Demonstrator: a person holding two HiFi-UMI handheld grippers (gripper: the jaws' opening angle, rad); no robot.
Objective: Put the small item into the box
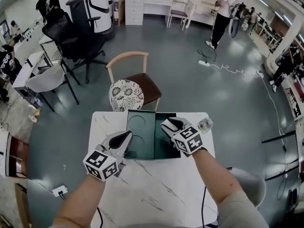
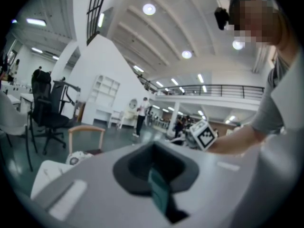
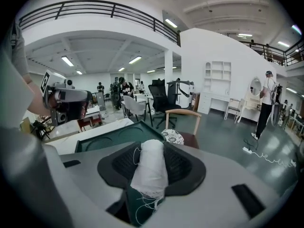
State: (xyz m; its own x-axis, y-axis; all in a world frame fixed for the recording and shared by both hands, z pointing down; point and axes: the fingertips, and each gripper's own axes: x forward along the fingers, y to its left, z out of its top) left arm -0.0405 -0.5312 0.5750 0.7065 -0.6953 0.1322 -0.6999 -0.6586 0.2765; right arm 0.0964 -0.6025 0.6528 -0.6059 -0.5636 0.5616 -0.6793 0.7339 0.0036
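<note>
A dark green box (image 1: 142,144) lies open on the white marble table (image 1: 156,189), with round recesses in its left half. My right gripper (image 1: 170,125) hovers over the box's right half, shut on a small white roll of frayed cloth (image 3: 151,170) that stands between its pads. The box (image 3: 109,137) shows just beyond and under that roll. My left gripper (image 1: 124,137) is at the box's left edge, its jaws a narrow gap apart with only a sliver of green showing through (image 2: 159,194). A small clear round object (image 1: 205,124) sits on the table to the right of the box.
A wooden chair with a patterned round cushion (image 1: 126,95) stands against the table's far edge. Office chairs (image 1: 71,37) and desks fill the back left. A person (image 1: 221,13) stands far off, and a power strip with cable (image 1: 205,63) lies on the floor.
</note>
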